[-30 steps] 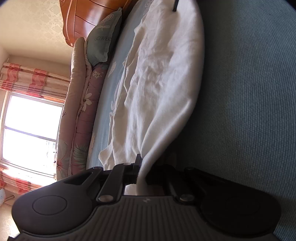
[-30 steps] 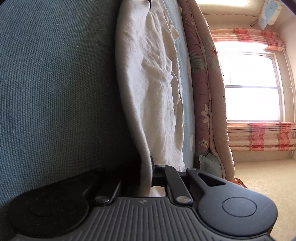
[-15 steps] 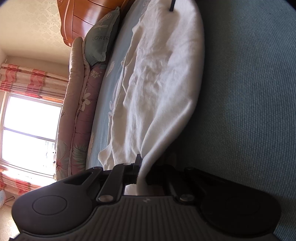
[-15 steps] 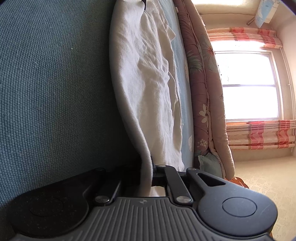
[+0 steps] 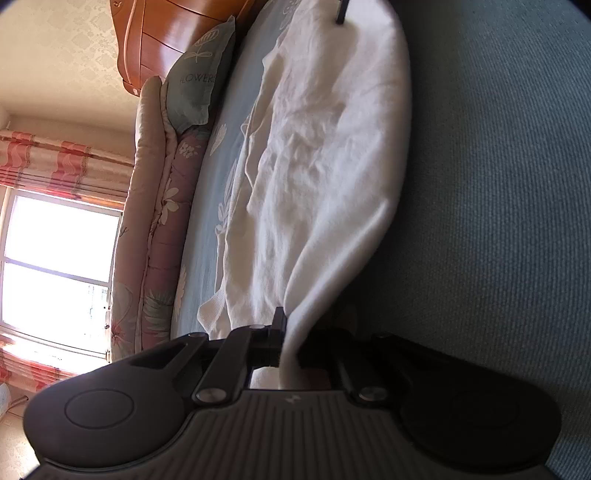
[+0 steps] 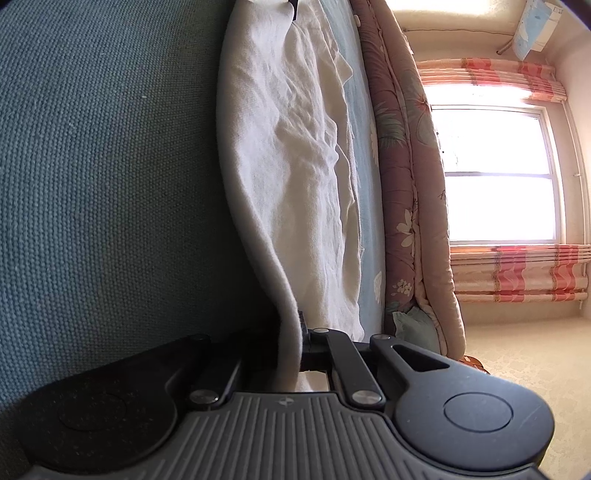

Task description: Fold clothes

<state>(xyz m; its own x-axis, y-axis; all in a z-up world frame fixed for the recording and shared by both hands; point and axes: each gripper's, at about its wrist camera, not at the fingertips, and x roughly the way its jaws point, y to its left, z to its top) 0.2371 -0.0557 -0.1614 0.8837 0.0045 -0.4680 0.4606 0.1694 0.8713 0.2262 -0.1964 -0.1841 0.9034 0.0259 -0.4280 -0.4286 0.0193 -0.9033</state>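
A crumpled white garment (image 5: 325,147) lies on the bed, its near edge lifted and stretched between my two grippers. My left gripper (image 5: 284,325) is shut on one end of that edge, and the cloth runs down between its fingers. In the right wrist view my right gripper (image 6: 295,321) is shut on the other end of the same white garment (image 6: 295,166). Each view shows the other gripper's dark tip at the far end of the cloth: the right gripper (image 5: 341,13) and the left gripper (image 6: 293,7). Both views are rolled sideways.
A teal woven cover (image 5: 498,184) spreads under the lifted edge. Beyond the garment are the pale blue flowered sheet (image 5: 221,155), a rolled floral quilt (image 5: 162,206), a teal pillow (image 5: 199,88) and a wooden headboard (image 5: 166,33). A bright window (image 6: 498,173) with striped curtains lies behind.
The stretched edge of the white garment has shifted slightly in the right wrist view. Both grips on the cloth are unchanged.
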